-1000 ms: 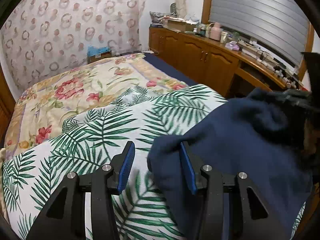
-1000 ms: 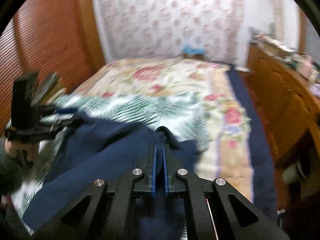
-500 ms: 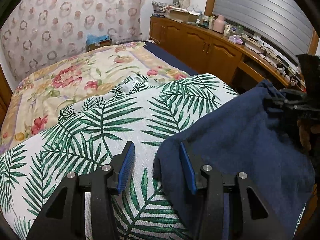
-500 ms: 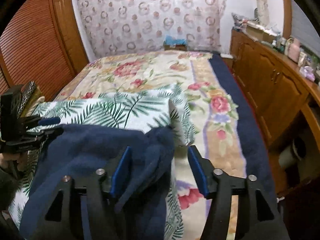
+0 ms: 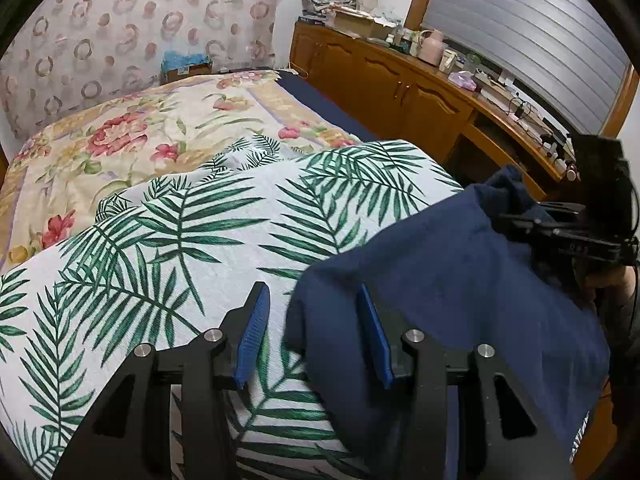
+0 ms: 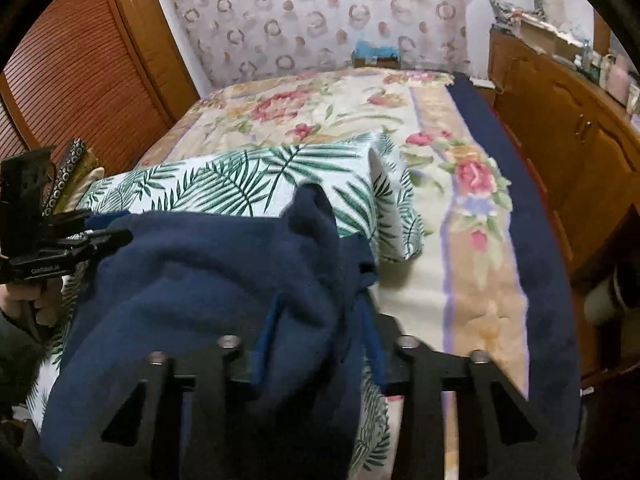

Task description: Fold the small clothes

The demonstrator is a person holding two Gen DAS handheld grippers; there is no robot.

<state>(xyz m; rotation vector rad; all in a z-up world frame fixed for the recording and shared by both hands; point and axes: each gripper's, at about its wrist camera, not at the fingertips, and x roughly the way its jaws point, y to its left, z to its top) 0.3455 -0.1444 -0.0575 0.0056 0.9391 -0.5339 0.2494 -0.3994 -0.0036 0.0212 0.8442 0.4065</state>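
1. Left wrist view: the left gripper [image 5: 312, 332] is spread, a corner of the navy garment [image 5: 448, 280] between its fingers at lower centre.
2. Garment runs lower centre to right edge, over the palm-print blanket [image 5: 180, 240].
3. Right gripper [image 6: 316, 344] is spread, cloth bunched between its fingers.
4. A second ago it pinched shut; now both are open.

Probably a home bedroom: a floral-covered bed [image 5: 132, 140], patterned wallpaper [image 5: 120, 32] and cluttered wooden cabinets [image 5: 384, 84].
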